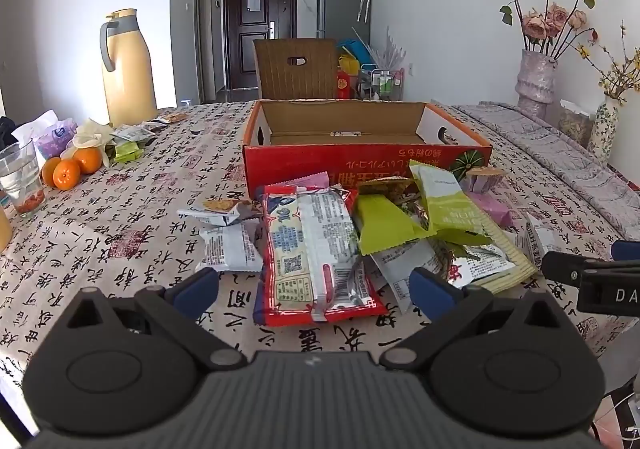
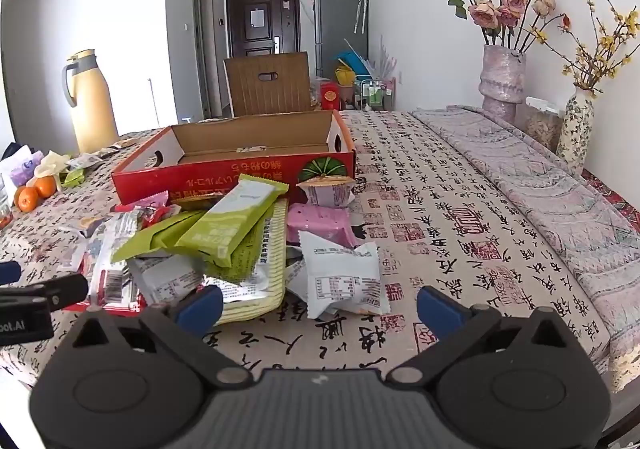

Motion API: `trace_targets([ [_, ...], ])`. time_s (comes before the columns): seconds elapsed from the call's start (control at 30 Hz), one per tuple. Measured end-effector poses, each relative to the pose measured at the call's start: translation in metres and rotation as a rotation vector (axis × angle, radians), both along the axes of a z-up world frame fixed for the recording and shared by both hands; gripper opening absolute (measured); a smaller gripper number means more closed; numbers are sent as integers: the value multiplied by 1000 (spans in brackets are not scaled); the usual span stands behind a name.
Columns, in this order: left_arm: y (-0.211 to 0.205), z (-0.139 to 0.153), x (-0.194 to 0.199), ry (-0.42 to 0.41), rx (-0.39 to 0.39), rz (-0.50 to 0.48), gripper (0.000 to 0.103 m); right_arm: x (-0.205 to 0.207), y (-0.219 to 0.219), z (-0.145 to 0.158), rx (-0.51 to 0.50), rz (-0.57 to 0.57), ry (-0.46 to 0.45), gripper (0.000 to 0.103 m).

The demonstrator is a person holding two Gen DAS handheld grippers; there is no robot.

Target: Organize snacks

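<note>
Left wrist view: snack pile (image 1: 360, 233) on the tablecloth (image 1: 120, 233), just in front of the open red cardboard box (image 1: 360, 157), which has nothing inside. Biggest item is a red-edged packet (image 1: 316, 253) lying flat, long axis running away from the camera toward the box; QR code and barcode show on it, the small print can't be read. Green wrapper (image 1: 384, 225) lies beside it on the right, and a light-green bar (image 1: 448, 201) sits on top of the heap, its long axis slanted toward the box. White packets (image 1: 230, 249) lie at the pile's left edge. Box front carries upside-down Chinese or Japanese print plus a green pumpkin picture.

Left gripper (image 1: 316, 291) — blue pads wide apart, nothing between them, the red-edged packet's near end just ahead. Right gripper (image 2: 320, 309) is likewise spread wide and holds nothing; a white packet (image 2: 344, 281) with a nutrition table lies just ahead of it. Pink packet (image 2: 320, 223) sits behind that.

Further out: tablecloth printed with black calligraphy and red seals, oranges (image 1: 72, 169), a yellow thermos jug (image 1: 126, 69), a vase of dried roses (image 1: 536, 77).
</note>
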State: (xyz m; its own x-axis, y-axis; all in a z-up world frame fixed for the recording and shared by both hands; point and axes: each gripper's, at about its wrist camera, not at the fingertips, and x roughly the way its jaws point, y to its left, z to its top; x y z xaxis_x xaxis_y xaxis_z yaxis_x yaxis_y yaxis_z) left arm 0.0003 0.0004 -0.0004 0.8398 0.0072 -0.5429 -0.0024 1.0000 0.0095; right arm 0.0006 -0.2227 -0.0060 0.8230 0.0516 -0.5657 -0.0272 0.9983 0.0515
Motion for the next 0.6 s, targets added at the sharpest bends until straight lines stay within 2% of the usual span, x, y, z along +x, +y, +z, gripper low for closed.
trace_targets([
  [0.6,-1,1,-3,-8,-4,-3,103,-3,3,0,-1,-3,-4,103],
])
